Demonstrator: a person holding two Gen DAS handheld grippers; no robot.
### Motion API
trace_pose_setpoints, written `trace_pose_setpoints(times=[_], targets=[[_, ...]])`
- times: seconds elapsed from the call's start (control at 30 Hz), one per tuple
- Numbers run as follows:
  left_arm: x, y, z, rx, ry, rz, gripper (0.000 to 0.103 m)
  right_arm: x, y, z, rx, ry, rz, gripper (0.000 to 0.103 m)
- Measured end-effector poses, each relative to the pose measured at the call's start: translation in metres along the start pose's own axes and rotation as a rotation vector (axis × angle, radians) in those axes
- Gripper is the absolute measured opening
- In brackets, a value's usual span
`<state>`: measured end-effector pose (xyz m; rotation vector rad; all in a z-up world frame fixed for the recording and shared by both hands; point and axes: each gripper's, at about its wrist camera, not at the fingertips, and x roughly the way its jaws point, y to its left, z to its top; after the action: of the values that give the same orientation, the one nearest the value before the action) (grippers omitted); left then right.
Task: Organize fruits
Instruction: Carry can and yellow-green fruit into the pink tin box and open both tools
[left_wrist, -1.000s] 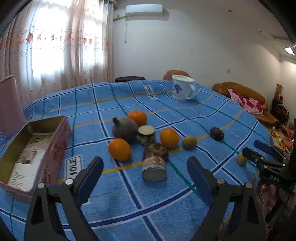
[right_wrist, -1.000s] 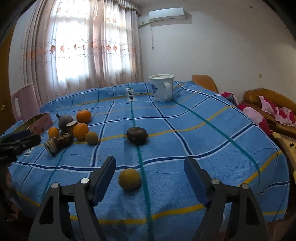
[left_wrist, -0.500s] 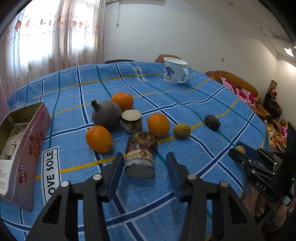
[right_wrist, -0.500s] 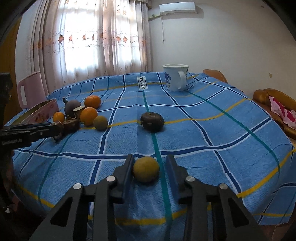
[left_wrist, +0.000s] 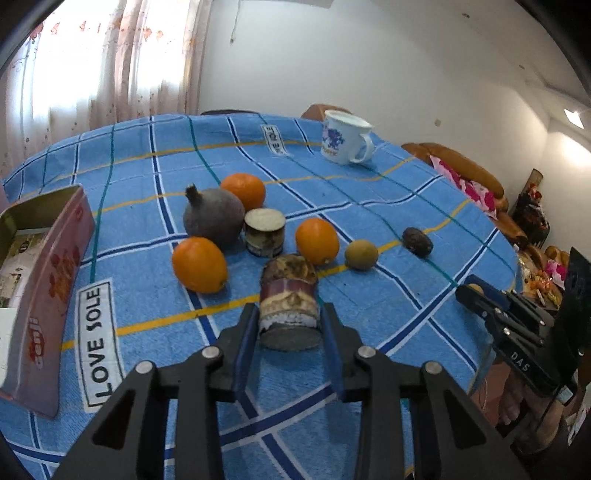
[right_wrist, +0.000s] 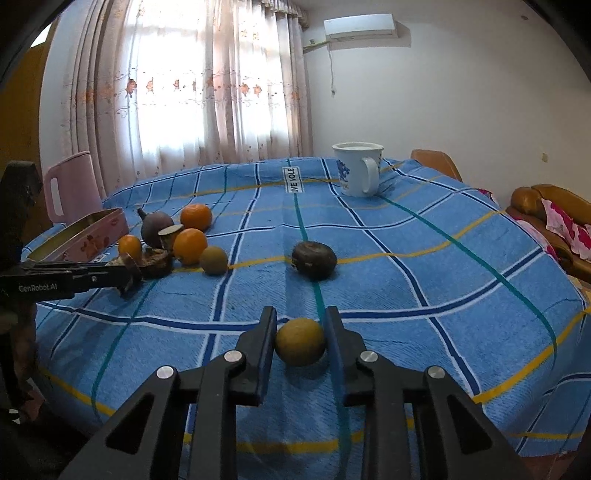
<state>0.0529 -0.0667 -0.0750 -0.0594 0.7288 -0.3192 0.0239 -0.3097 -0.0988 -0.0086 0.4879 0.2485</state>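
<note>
My left gripper (left_wrist: 289, 326) is shut on a brown, mottled cut fruit piece (left_wrist: 289, 301) lying on the blue checked tablecloth (left_wrist: 147, 177). Behind it are three oranges (left_wrist: 199, 264), a dark round pomegranate-like fruit (left_wrist: 213, 217), another cut piece standing upright (left_wrist: 265, 232), a small brownish-green fruit (left_wrist: 361, 254) and a dark wrinkled fruit (left_wrist: 417, 241). My right gripper (right_wrist: 300, 338) is shut on a small yellow-brown round fruit (right_wrist: 300, 341) near the table's front edge. The dark wrinkled fruit (right_wrist: 314, 259) lies beyond it.
An open pink tin box (left_wrist: 48, 280) sits at the left edge. A white mug (left_wrist: 345, 137) stands at the far side. A pink chair (right_wrist: 70, 186) stands by the curtain, a sofa (right_wrist: 546, 218) at the right.
Both grippers moved forward and closed from wide open: the left onto the cut fruit piece, the right onto the small yellow-brown fruit.
</note>
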Motion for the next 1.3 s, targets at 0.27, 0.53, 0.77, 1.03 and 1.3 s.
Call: trace_pose_setpoints(times=[0.27,0.53,0.77,1.03,1.3], targets=[[-0.023,0.011,0.001,-0.003,-0.076,0.031,0.036,0.002,0.020,0.015,-0.043,-0.024,0.037,0.028],[-0.052,0.026,0.007,-0.008,-0.166,0.097,0.036,0.005,0.055,0.042,-0.099,-0.068,0.109,0.028],[-0.071,0.045,0.010,-0.037,-0.216,0.141,0.036,0.013,0.094,0.063,-0.141,-0.085,0.197,0.028],[-0.086,0.076,0.013,-0.093,-0.245,0.195,0.036,0.029,0.134,0.086,-0.191,-0.080,0.289,0.028],[-0.095,0.111,0.015,-0.141,-0.255,0.269,0.036,0.049,0.172,0.111,-0.229,-0.058,0.363,0.028]])
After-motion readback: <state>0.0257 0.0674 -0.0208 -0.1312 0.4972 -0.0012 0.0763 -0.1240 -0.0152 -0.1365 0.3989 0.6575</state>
